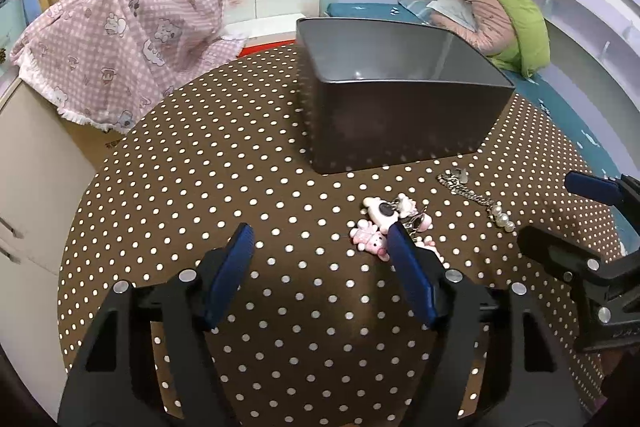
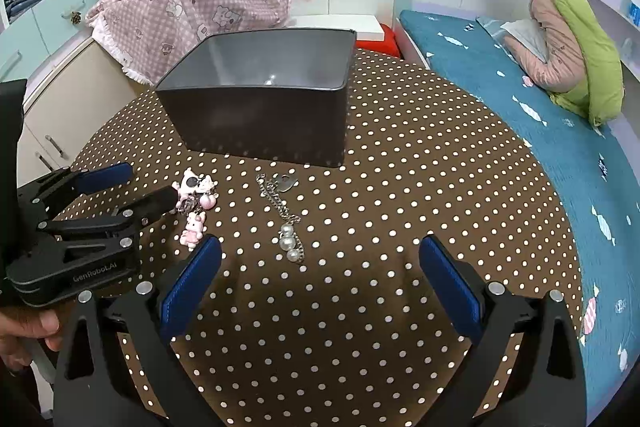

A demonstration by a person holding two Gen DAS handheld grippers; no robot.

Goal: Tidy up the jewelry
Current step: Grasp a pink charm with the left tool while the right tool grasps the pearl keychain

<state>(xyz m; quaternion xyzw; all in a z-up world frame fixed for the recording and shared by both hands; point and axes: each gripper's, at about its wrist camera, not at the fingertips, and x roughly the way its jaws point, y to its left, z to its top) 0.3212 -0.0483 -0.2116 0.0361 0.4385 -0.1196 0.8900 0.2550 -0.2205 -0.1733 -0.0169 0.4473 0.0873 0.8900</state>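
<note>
A cluster of pink and white charms (image 1: pixel 380 219) (image 2: pixel 196 187) lies on the brown dotted tablecloth (image 1: pixel 200 167) (image 2: pixel 420 167). My left gripper (image 1: pixel 318 235) (image 2: pixel 154 181) stands open and low over the cloth. Its right-hand finger tip meets the cluster's edge, and only bare cloth lies between the pads. A silver chain with pearls (image 1: pixel 480 201) (image 2: pixel 286 223) lies to the right of the charms. My right gripper (image 2: pixel 320 247) (image 1: pixel 546 207) is open, with the pearl end just ahead of its left finger. A dark grey open box (image 1: pixel 400 119) (image 2: pixel 260 119) stands behind both.
A pink checked cloth (image 1: pixel 120 39) (image 2: pixel 192 7) covers a cabinet at the back left. A bed with a teal sheet (image 2: pixel 520 107) and a green and pink bundle (image 2: pixel 576 59) runs along the right. A person's hand (image 2: pixel 28 331) holds the left gripper.
</note>
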